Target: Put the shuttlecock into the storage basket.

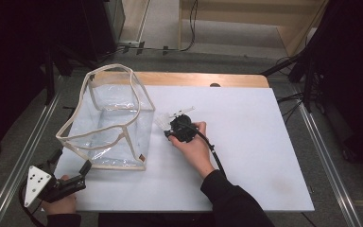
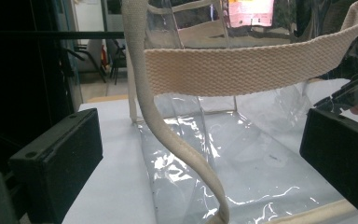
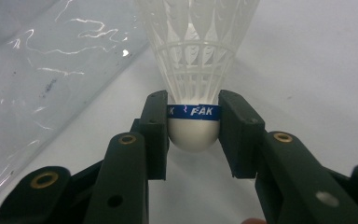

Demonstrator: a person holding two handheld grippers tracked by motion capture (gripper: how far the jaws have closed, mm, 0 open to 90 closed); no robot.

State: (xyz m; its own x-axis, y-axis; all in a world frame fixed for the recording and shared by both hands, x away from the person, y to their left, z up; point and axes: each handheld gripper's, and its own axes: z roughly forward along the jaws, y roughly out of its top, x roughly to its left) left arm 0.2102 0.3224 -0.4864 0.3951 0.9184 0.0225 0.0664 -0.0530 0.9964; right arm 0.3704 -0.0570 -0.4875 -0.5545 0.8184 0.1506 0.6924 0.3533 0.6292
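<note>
Jaws of the right gripper [image 3: 193, 126] are clamped on the rounded white cork of a shuttlecock [image 3: 193, 70], one pad on each side of the blue band printed with letters, so the plastic skirt fans out forward and stays unsquashed. Gripping the hard base rather than the flimsy skirt looks like the sensible choice for carrying it. In the high view this gripper [image 1: 182, 126] sits near the middle of the white desk [image 1: 246, 156], with the shuttlecock [image 1: 163, 122] pointing toward ten o'clock, just beside the right wall of a clear bag [image 1: 111, 118]. Whether the skirt touches that wall I cannot tell.

Over at seven o'clock on the desk, the left gripper [image 1: 78, 172] has its jaws spread wide apart, holding nothing. From its own camera, the two black pads frame the near corner of the clear bag [image 2: 223, 158], with the cream webbing rim [image 2: 242, 67] crossing between and above them and a loose strap [image 2: 168, 130] curling down in front. That stance suggests it is ready to pinch the rim and steady or open the bag.

The bag stands upright at nine to ten o'clock, mouth gaping upward and looking empty, a likely destination for the shuttlecock.
</note>
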